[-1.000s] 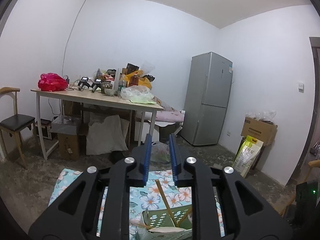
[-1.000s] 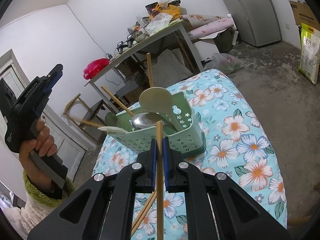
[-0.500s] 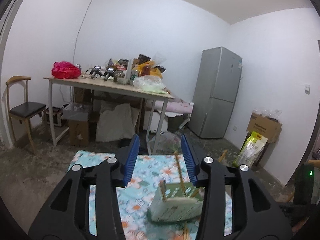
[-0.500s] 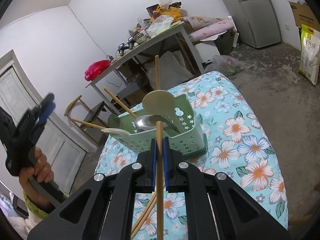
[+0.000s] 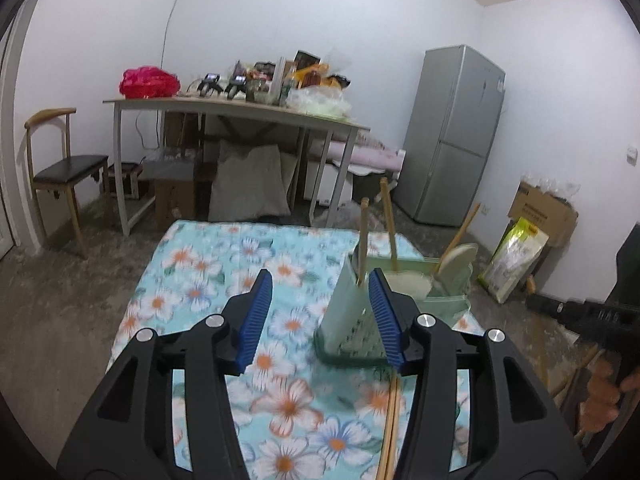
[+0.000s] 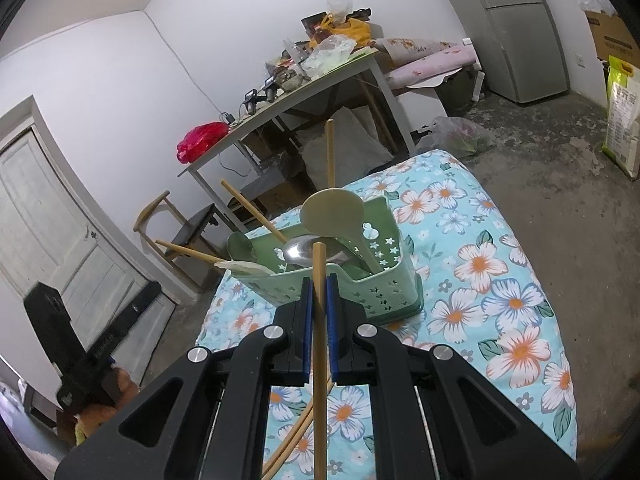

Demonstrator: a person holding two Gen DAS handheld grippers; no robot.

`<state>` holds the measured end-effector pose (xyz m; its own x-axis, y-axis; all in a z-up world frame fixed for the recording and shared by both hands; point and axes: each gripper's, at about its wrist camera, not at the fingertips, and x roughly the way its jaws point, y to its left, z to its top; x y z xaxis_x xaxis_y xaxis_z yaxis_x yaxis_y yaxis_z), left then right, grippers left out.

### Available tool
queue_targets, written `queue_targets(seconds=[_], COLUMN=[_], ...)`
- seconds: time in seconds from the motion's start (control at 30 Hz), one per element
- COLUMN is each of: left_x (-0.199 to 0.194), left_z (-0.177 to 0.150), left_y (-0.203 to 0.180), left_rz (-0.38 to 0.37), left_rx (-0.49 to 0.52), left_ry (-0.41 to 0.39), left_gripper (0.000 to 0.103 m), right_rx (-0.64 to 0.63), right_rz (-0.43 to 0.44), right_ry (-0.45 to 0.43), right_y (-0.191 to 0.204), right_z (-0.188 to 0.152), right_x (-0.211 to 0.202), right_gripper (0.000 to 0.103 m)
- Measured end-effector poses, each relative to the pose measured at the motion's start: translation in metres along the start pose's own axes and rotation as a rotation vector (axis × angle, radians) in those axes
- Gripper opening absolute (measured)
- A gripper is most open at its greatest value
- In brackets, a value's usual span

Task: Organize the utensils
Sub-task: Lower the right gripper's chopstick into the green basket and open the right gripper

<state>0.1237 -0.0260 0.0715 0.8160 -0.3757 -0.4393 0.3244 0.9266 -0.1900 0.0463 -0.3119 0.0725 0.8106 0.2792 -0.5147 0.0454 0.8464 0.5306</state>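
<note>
Utensil caddy point(image 6: 340, 280) stands on floral cloth point(image 6: 500, 280); cluttered table point(image 5: 240, 108) behind

The left wrist view is smeared by motion: the floral cloth point(image 5: 224, 280) and the green caddy point(image 5: 348, 312) have soft edges, and the caddy's punched holes cannot be made out. The pair of chopsticks point(image 5: 390, 428) runs off the bottom edge. In the right wrist view, the held chopstick point(image 6: 319, 344) is cut off below, and the right gripper's fingers point(image 6: 307, 320) hide the caddy's front wall.
</note>
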Motion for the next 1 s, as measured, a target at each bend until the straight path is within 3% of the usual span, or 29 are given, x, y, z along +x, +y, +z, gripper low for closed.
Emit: queue_targets(seconds=[1.0], left_x=[0.003], left_z=[-0.012], left_y=[0.003], left_rz=[0.035], left_rx=[-0.01], left_ry=[0.04], left_gripper=[0.05], right_rx=[-0.047], right_rz=[0.065], right_ry=[-0.055], right_y=[0.017], right_z=[0.021], right_x=[-0.012], right_gripper=[0.007])
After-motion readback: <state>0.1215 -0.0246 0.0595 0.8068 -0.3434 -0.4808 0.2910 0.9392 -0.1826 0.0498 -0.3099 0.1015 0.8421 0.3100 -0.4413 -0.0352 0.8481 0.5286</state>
